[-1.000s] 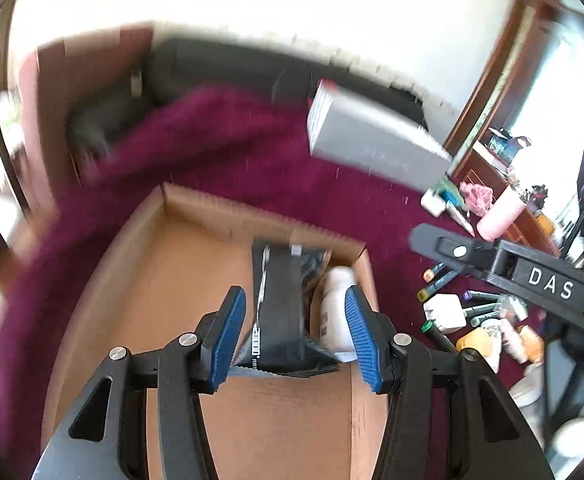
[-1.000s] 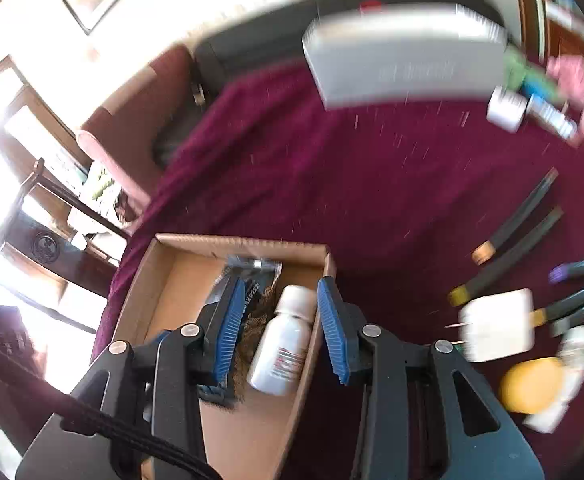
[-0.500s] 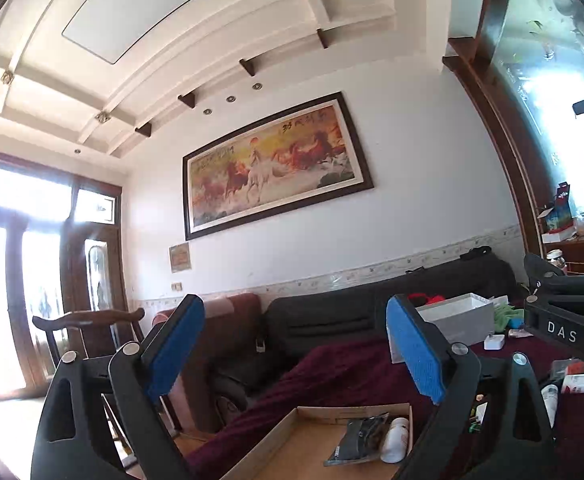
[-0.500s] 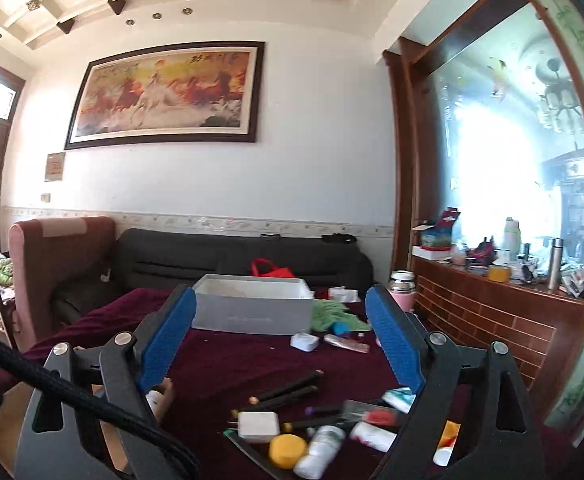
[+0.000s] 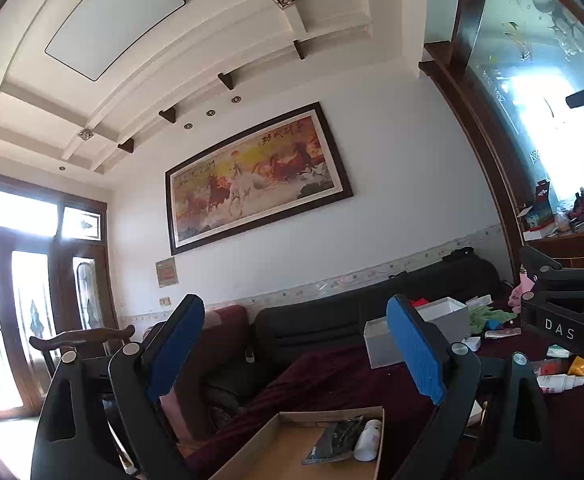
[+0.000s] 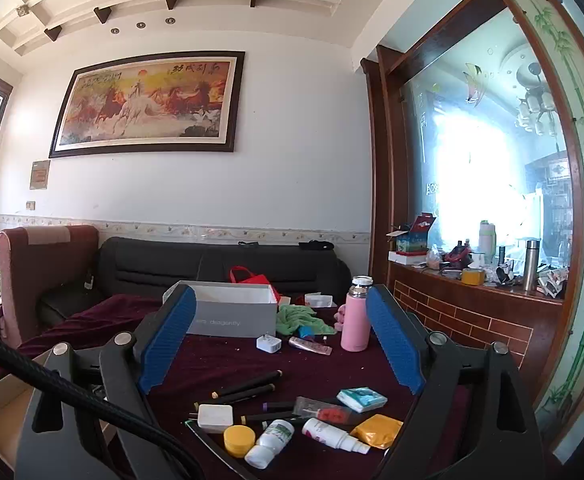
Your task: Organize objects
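Left gripper (image 5: 304, 348) and right gripper (image 6: 279, 338) are hovering wide open, gripping nothing. Bottle (image 5: 369, 440) and pouch (image 5: 334, 440) are lying in the carton (image 5: 275, 452); other items are sitting on the maroon cloth (image 6: 219, 364).

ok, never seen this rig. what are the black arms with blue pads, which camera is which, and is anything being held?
There is no robot: a person holds one two-finger tool in each hand, each with a fisheye camera looking along its fingers. One picture is from the left tool, the other from the right tool. The blue strips are the finger pads. Both tools are open and hold nothing. The left view shows a cardboard box holding a dark packet and a white bottle. The right view shows a maroon cloth strewn with small items, including a grey box, a pink flask, a yellow jar and black pens.
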Motion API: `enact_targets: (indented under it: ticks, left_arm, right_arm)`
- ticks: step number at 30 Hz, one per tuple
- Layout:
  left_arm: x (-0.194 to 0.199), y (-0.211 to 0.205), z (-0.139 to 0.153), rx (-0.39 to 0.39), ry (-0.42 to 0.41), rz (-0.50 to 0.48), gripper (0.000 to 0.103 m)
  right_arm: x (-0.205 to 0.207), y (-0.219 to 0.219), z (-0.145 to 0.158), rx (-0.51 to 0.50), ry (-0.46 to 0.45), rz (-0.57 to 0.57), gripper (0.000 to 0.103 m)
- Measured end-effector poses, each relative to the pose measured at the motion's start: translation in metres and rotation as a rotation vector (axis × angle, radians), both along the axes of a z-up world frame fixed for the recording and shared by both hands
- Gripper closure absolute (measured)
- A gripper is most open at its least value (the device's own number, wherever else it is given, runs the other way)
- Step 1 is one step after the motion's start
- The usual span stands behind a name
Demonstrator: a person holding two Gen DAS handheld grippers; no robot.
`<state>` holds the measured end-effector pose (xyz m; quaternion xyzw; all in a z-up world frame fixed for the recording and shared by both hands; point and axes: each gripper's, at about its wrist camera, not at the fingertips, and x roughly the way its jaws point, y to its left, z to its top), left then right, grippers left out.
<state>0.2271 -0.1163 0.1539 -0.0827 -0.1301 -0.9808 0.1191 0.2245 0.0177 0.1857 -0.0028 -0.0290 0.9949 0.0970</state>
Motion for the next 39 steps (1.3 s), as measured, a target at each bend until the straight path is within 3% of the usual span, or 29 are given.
enact_targets:
  ticks: [15, 23, 27, 29, 30, 33, 35, 37, 39]
  left_arm:
    - [0.034, 0.015, 0.010, -0.017, 0.058, -0.041, 0.013]
    - [0.049, 0.020, 0.023, -0.020, 0.076, -0.089, 0.009]
    - [0.037, 0.021, 0.044, 0.010, -0.055, -0.203, 0.009]
    - [0.023, 0.019, 0.063, 0.053, -0.132, -0.254, 0.009]
    - [0.012, 0.016, 0.077, 0.094, -0.186, -0.291, 0.009]
    - [-0.033, 0.007, 0.119, 0.244, -0.343, -0.391, 0.009]
    - [-0.068, 0.006, 0.142, 0.316, -0.423, -0.403, 0.009]
    - [-0.097, 0.011, 0.154, 0.310, -0.473, -0.387, 0.009]
    - [-0.124, 0.020, 0.151, 0.283, -0.545, -0.381, 0.009]
  right_arm:
    - [0.025, 0.012, 0.011, 0.021, 0.045, -0.034, 0.015]
    - [0.048, 0.021, 0.031, 0.064, 0.089, -0.056, 0.013]
    - [0.055, 0.036, 0.064, 0.130, 0.107, -0.048, 0.010]
    - [0.055, 0.050, 0.098, 0.161, 0.090, -0.045, 0.006]
    - [0.053, 0.061, 0.121, 0.163, 0.075, -0.040, 0.000]
    - [0.043, 0.085, 0.183, 0.156, 0.027, -0.035, 0.000]
    - [0.031, 0.101, 0.225, 0.158, -0.004, -0.050, 0.000]
    - [0.010, 0.111, 0.257, 0.187, -0.078, -0.075, 0.000]
    - [-0.009, 0.120, 0.268, 0.178, -0.166, -0.071, 0.000]
